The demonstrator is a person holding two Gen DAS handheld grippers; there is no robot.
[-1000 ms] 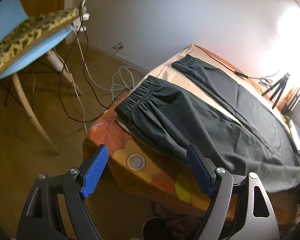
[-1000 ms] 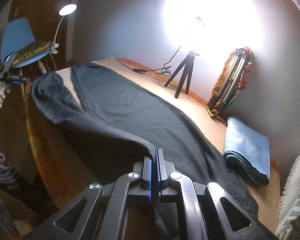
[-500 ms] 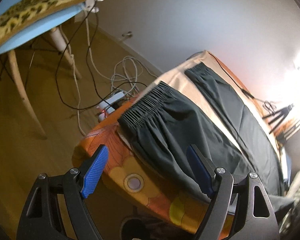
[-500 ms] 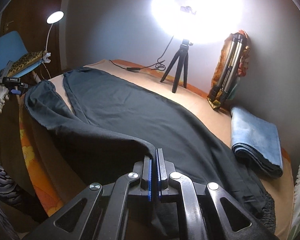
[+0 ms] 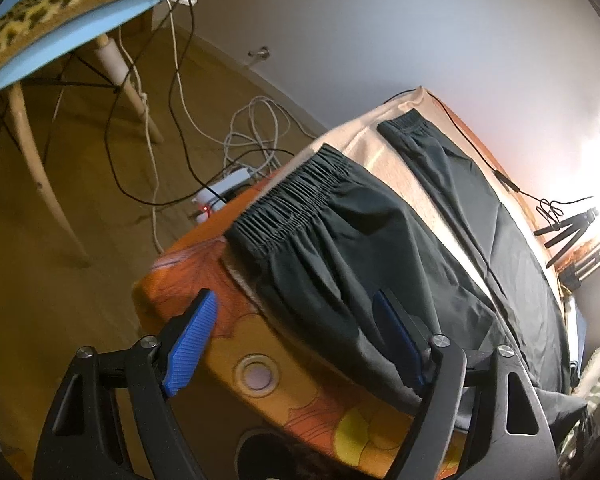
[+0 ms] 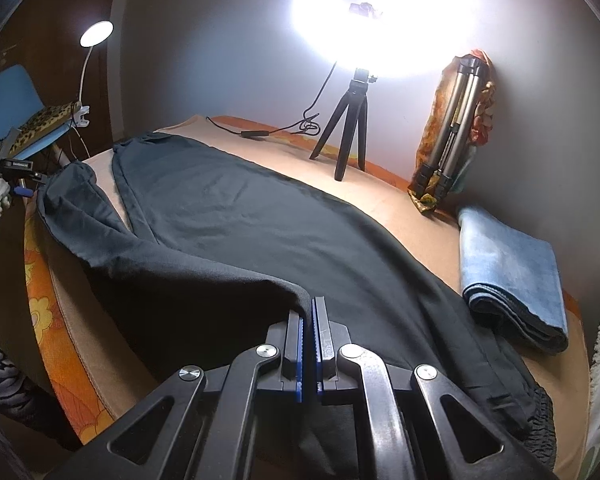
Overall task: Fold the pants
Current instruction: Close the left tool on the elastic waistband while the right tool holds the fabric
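My right gripper (image 6: 308, 344) is clamped on a raised fold of the black pants (image 6: 260, 232), ready to carry it over. My left gripper (image 5: 292, 344) is closing, nothing between its pads, near the elastic cuff (image 5: 296, 192) at the bed's (image 5: 300, 392) corner.

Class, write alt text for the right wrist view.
The right gripper, shut, pinches a fold of dark pants spread across a bed. A folded blue towel lies to the right; a small tripod stands under a bright lamp.
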